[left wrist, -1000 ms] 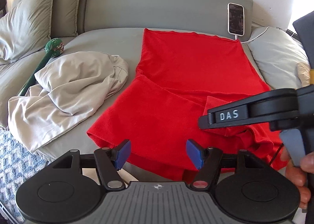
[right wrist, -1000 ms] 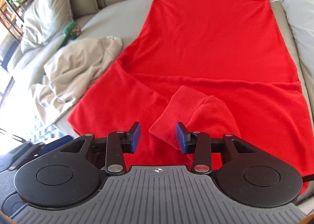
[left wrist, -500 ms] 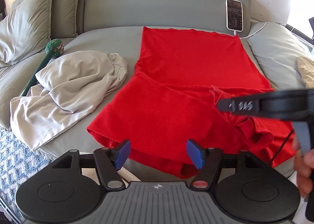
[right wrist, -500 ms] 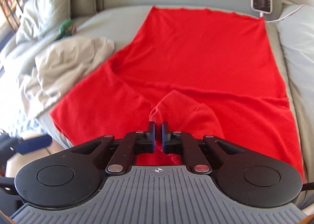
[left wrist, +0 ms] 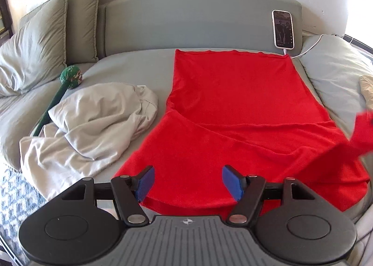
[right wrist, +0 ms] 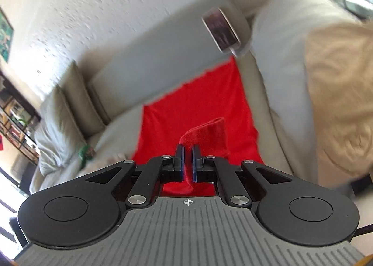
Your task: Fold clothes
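Observation:
A red garment (left wrist: 233, 112) lies spread on the grey sofa seat, its near edge hanging over the front. My left gripper (left wrist: 187, 182) is open and empty just above that near edge. My right gripper (right wrist: 188, 161) is shut on a red sleeve cuff (right wrist: 207, 133) of the garment and holds it lifted; in the left wrist view the raised sleeve (left wrist: 359, 135) stretches up toward the right edge. The rest of the garment (right wrist: 193, 107) lies flat beyond the right gripper.
A crumpled beige garment (left wrist: 93, 124) lies left of the red one. A green maraca-like toy (left wrist: 70, 77) sits by the grey pillows (left wrist: 35, 40). A phone (left wrist: 283, 29) on a cable leans on the backrest. A light cushion (left wrist: 338, 72) is at the right.
My right gripper shut on the sleeve cuff and lifted it up and to the right, tilting sharply. It has left the left wrist view. The left gripper stayed open and nearly still.

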Demonstrator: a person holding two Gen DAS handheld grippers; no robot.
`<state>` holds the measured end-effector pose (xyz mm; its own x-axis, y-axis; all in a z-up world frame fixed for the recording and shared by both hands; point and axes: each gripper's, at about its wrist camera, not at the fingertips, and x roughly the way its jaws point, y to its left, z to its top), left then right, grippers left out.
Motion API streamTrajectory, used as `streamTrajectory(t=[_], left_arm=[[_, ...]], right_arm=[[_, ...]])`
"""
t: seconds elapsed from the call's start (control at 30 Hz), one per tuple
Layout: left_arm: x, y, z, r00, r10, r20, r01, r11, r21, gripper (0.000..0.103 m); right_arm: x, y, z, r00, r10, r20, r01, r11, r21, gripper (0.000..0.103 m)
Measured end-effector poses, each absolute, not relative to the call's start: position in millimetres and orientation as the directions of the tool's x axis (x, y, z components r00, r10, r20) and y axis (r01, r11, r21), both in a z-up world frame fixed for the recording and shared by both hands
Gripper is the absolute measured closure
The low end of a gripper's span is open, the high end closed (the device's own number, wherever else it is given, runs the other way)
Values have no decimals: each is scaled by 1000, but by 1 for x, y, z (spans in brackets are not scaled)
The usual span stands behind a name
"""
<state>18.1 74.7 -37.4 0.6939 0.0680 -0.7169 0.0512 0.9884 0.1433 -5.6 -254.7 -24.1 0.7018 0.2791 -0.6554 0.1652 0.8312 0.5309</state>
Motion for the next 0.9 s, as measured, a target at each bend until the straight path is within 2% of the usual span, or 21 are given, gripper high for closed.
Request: streamTrajectory(t=[0.13, 0.27, 0.5, 0.6, 0.67, 0.73, 0.9], left_arm=[[54, 88, -38, 703, 118, -701, 86, 965, 248, 36], [94, 99, -42, 685, 32, -728, 215, 946, 244, 35], [134, 96, -67, 601, -32, -799, 348, 910, 226, 42], [140, 94, -77, 566, -77, -821, 384, 906, 179, 49], [142, 96, -81, 560, -94, -823, 376, 914, 151, 58], [142, 98, -83, 570, -91, -817, 358, 922, 147, 86], [139, 116, -71, 629, -121, -768, 295, 951, 91, 91]], right_arm=[[-11, -260, -63, 647, 313, -696, 230, 790, 569, 97], [-9, -254, -63, 647, 325, -690, 183, 812, 554, 97], [-1, -247, -63, 641, 343, -686, 164, 812, 560, 97], [1, -245, -65, 634, 344, -693, 167, 814, 557, 97], [2, -243, -65, 631, 341, -696, 168, 817, 552, 97], [4, -241, -64, 633, 333, -699, 166, 823, 543, 97], [4, -239, -53, 665, 305, -682, 164, 831, 532, 97]])
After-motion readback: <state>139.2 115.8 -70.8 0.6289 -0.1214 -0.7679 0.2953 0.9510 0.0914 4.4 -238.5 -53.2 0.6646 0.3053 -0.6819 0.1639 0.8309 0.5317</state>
